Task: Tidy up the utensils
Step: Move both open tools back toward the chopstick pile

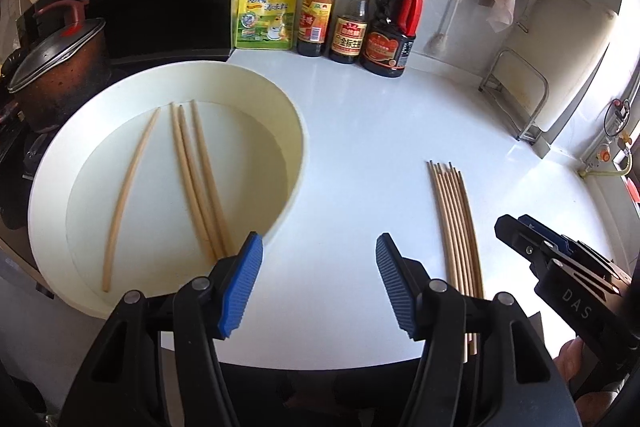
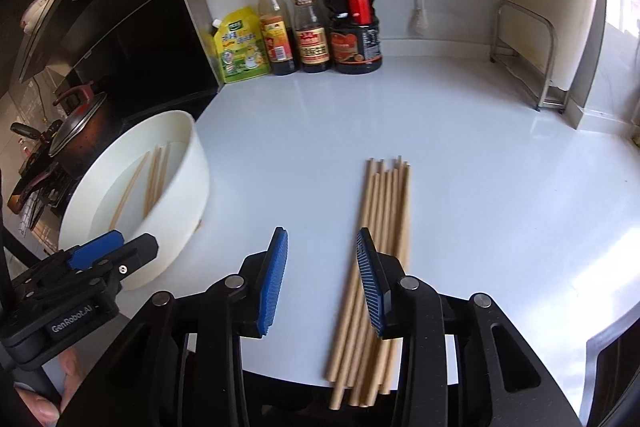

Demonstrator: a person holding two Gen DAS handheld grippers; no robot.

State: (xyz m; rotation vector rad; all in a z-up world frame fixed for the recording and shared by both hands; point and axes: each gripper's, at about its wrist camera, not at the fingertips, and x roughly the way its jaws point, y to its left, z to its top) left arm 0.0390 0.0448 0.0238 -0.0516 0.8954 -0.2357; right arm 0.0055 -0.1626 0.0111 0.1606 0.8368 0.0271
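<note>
4 chopsticks [image 1: 192, 179] in basin [image 1: 296, 131], bundle [image 2: 380, 267] beside

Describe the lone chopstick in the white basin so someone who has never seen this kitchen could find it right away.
Start at the round white plastic basin on the white countertop, beside the lidded brown pot. Four pale wooden chopsticks lie on its floor. The lone chopstick lies by itself nearest the pot, with a clear gap between it and the three chopsticks lying close together.

On the counter [image 1: 360, 131] the basin [image 1: 296, 131] sits left, four chopsticks [image 1: 196, 179] inside — a bundle [image 2: 384, 247] lies well apart to its right. Behind, bottles [image 1: 352, 15] line the wall; a pot [image 1: 60, 67] stands left of the basin.
</note>
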